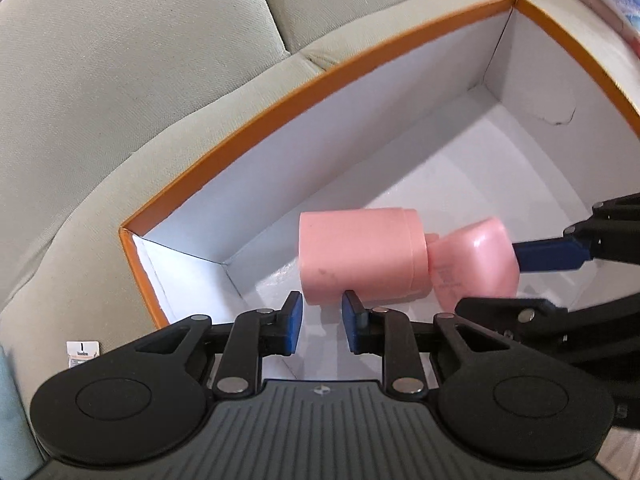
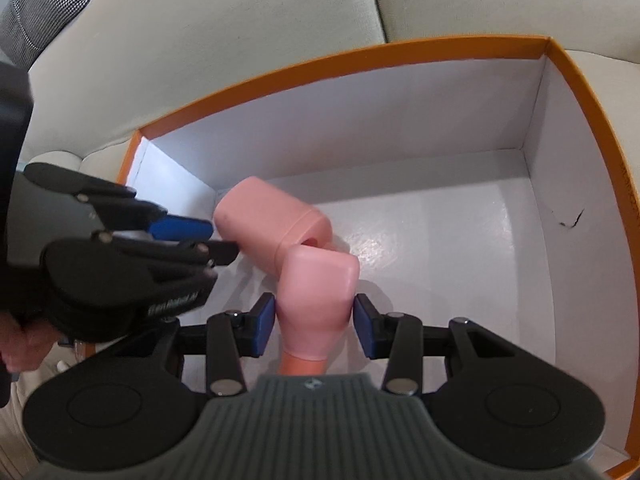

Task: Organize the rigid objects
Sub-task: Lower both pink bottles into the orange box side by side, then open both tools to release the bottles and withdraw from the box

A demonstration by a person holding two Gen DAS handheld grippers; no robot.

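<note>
Two pink plastic containers are inside a white box with an orange rim (image 1: 280,108) (image 2: 360,60). The wider pink one (image 1: 360,256) (image 2: 272,220) lies on the box floor. My left gripper (image 1: 322,322) is open, its fingertips just short of that container, and it shows in the right wrist view (image 2: 200,240). The narrower pink bottle (image 2: 316,296) (image 1: 472,264) sits between the pads of my right gripper (image 2: 314,328), which touch its sides; its top leans against the wider container.
The box rests on a pale green sofa (image 1: 140,80) (image 2: 220,40). A small tear (image 2: 572,218) marks the right inner wall. A checkered cushion (image 2: 44,12) lies at far left. A small white label (image 1: 82,352) sits on the sofa beside the box.
</note>
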